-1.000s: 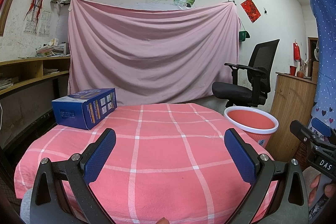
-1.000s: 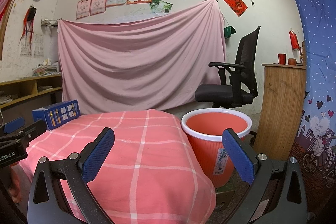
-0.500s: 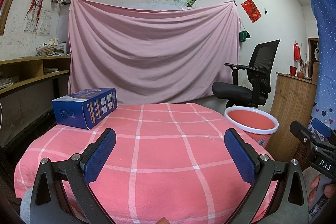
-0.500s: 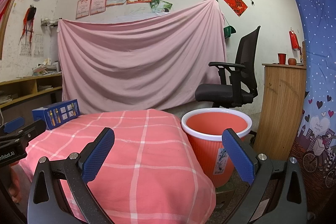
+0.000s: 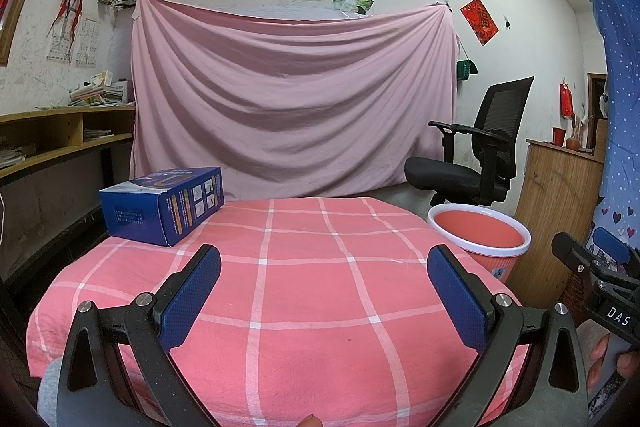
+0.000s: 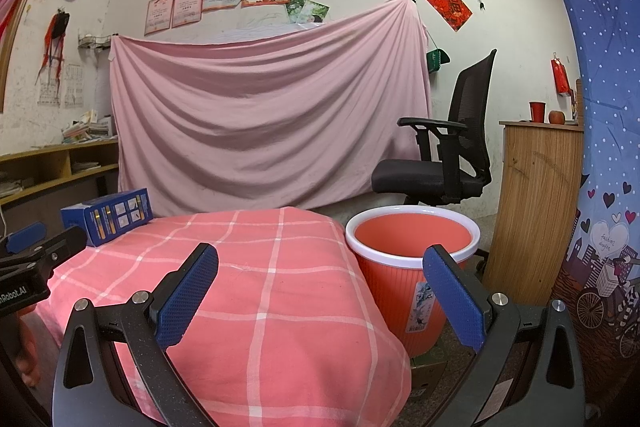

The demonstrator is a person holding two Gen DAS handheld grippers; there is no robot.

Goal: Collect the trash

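- The blue box (image 5: 162, 205) lies on the far left corner of the table (image 5: 312, 291), which is covered in a pink checked cloth.
- An orange bin (image 6: 408, 267) with a white rim stands on the floor just beside the table's right edge.
- The left tool (image 5: 324, 293) hovers over the near part of the table, its jaws wide apart and empty.
- The right tool (image 6: 320, 291) hangs between table and bin, its jaws likewise apart with nothing in them.
- Behind stand a black office chair (image 6: 444, 163) and a hanging pink sheet (image 5: 292, 99).

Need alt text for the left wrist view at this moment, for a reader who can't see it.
The open left gripper hovers empty over a table with a pink checked cloth; a blue box lies at the far left corner. An orange bin stands beyond the table's right edge, and the right gripper shows at the far right.
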